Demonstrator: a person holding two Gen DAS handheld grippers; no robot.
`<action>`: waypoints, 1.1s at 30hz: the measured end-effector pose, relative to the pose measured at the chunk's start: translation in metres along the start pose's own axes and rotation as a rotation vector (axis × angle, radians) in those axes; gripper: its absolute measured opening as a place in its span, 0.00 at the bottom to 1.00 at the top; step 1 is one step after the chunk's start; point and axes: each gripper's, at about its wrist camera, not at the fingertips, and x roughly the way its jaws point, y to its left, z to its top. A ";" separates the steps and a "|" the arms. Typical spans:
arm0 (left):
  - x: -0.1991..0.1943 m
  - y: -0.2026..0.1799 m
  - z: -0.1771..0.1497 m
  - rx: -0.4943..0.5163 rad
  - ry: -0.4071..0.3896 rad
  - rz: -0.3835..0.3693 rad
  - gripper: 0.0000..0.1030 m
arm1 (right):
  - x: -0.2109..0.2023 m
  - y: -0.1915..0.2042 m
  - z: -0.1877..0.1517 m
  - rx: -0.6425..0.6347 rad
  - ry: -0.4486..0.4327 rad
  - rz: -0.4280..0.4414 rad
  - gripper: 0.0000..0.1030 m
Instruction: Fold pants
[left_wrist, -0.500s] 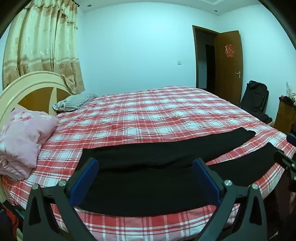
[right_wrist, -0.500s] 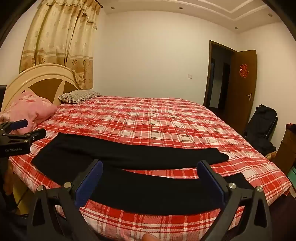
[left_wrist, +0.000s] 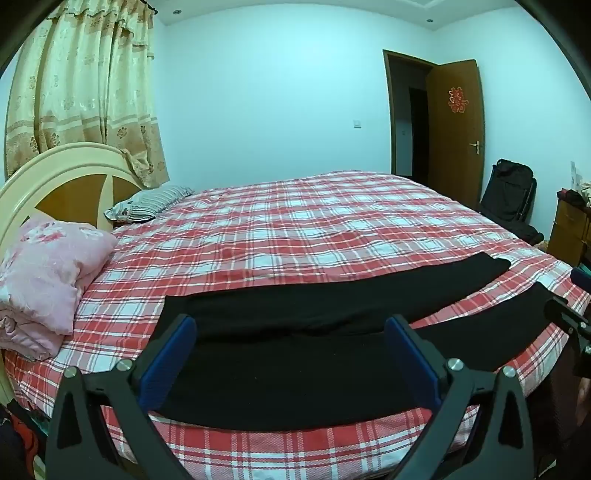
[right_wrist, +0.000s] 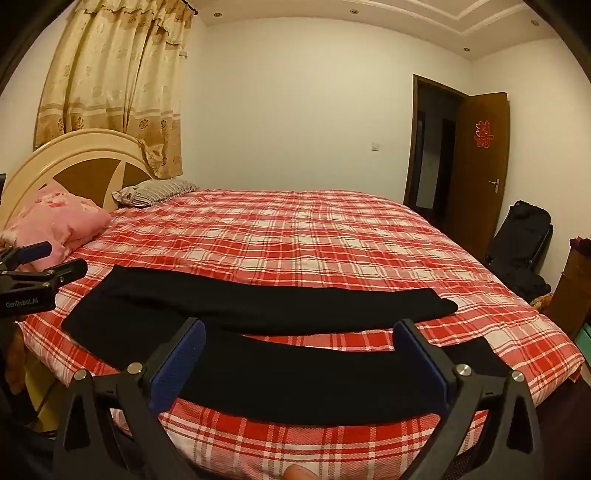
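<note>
Black pants (left_wrist: 295, 373) (right_wrist: 295, 380) are laid flat along the near edge of the red plaid bedspread, unfolded; legs are spread in a narrow V, waistband toward the headboard end.

The left tongs (right_wrist: 44, 273) read "GenRobot.AI"; the door (right_wrist: 482, 177) bears a red double-happiness sign (right_wrist: 484, 134).

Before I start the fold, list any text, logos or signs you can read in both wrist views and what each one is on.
"GenRobot.AI": white print on the black body of the left gripper, in the right wrist view; first letter is soft.
Red paper-cut ornament on the brown door: looks like a Chinese double-happiness sign, too blurred to confirm.
Nothing readable on the black pants, the plaid bedsheet or the wall switch.
</note>
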 end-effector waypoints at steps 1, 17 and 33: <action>0.000 0.000 0.000 -0.001 -0.002 0.002 1.00 | 0.000 0.000 0.000 0.000 0.002 0.001 0.99; 0.003 0.006 0.001 -0.016 0.007 0.003 1.00 | 0.002 0.003 -0.004 0.002 0.008 -0.001 0.99; 0.002 0.008 0.001 -0.018 0.009 0.003 1.00 | 0.004 0.007 -0.005 -0.006 0.013 0.001 0.99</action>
